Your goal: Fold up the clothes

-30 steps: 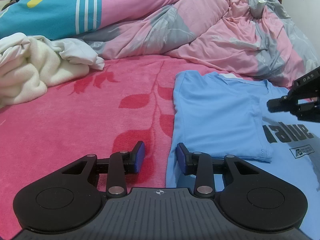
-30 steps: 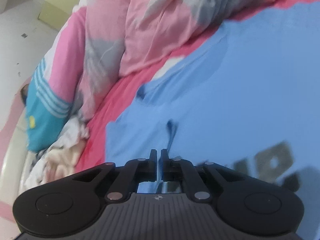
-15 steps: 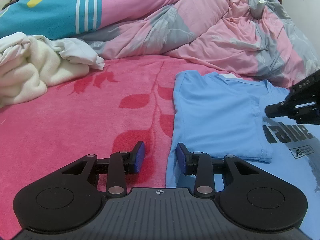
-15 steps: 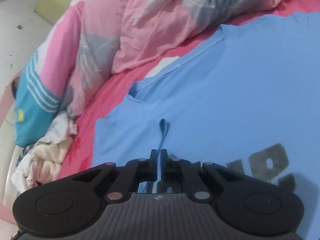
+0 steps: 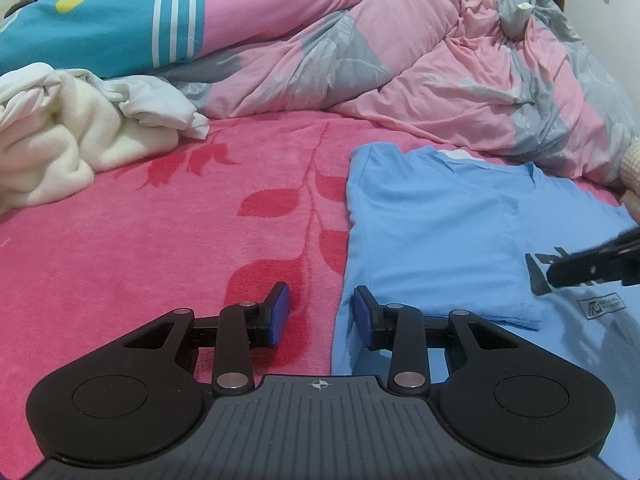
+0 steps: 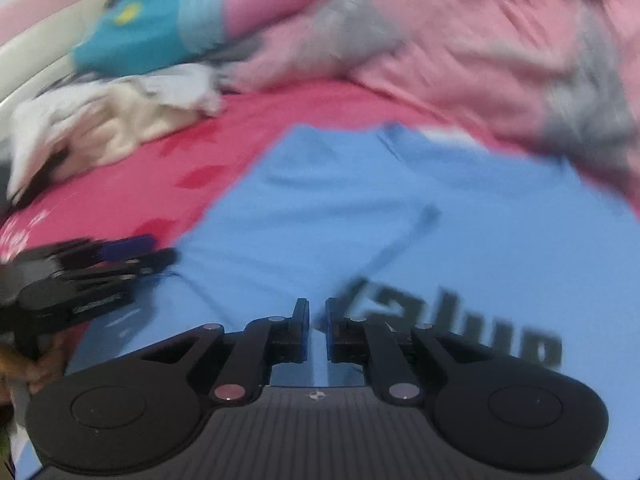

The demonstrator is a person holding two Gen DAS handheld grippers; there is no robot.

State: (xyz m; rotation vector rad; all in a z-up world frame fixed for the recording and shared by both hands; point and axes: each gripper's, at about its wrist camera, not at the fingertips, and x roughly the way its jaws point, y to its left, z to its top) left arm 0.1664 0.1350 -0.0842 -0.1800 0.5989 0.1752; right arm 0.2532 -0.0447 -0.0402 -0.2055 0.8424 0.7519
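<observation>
- Here, a pink fleece blanket (image 5: 160,240) with a red leaf print covers the bed; at far left lies a cream heap of clothes (image 5: 60,132).
- Behind, a person in a teal striped top (image 5: 100,20) lies beside a rumpled pink-and-grey duvet (image 5: 440,80).
- The left gripper (image 5: 320,314) is parted and empty, straddling the shirt's edge.
- The light-blue T-shirt (image 5: 432,232) lies flat at right, sleeve folded inward.
- The right gripper (image 6: 317,330), blurred, is opening, nothing between its pads.
</observation>
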